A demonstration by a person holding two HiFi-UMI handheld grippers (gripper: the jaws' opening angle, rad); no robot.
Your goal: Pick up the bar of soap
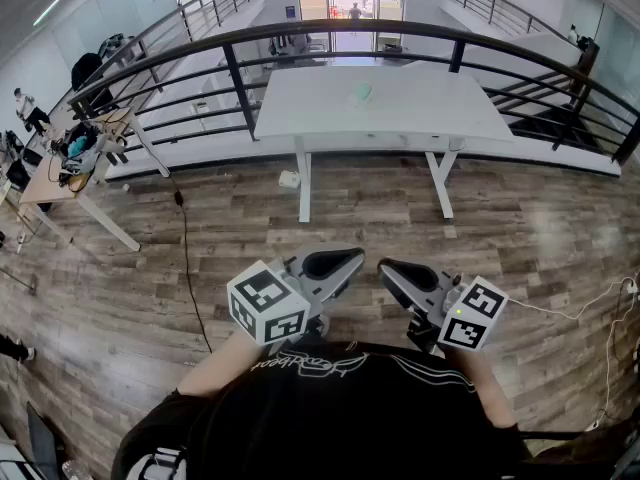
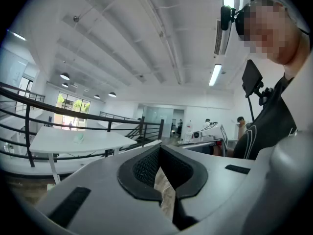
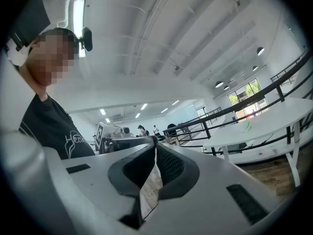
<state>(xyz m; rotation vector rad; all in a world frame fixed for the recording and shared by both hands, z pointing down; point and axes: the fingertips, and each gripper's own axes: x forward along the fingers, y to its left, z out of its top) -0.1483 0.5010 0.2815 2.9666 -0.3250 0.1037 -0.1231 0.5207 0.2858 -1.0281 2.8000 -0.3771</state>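
A: How does the left gripper (image 1: 340, 261) stand?

B: Its two grey jaws with black ribbed pads are pressed together at the tips, with nothing between them. Through the gap behind the tips only the brown wooden plank floor (image 1: 150, 268) shows.

A: And the right gripper (image 1: 398, 271)?

B: It is the same, with jaws together and empty. Both are held level and close in front of the person's black T-shirt (image 1: 350, 408). They sit side by side, near each other, with their tips leaning slightly inward. Each carries a white cube with black square markers, the left cube (image 1: 267, 303) and the right cube (image 1: 472, 313).

A: Where is the thing to be picked up?

B: The small pale green bar of soap (image 1: 362, 93) lies on the white rectangular worktop (image 1: 440, 113). It is near the worktop's middle, well apart from both grippers. It is too small to tell its shape. The left gripper view has the soap (image 2: 78, 138) at its left, and the right gripper view has the soap (image 3: 248, 127) at its right.

A: What surrounds it?

B: The worktop stands on white legs just before a curved black metal railing (image 1: 300, 33). A small white box (image 1: 289, 179) sits on the floor beside the left leg. A thin black cable (image 1: 186, 258) trails over the planks. A light wooden desk (image 1: 60, 183), crowded with things, stands at the far left.
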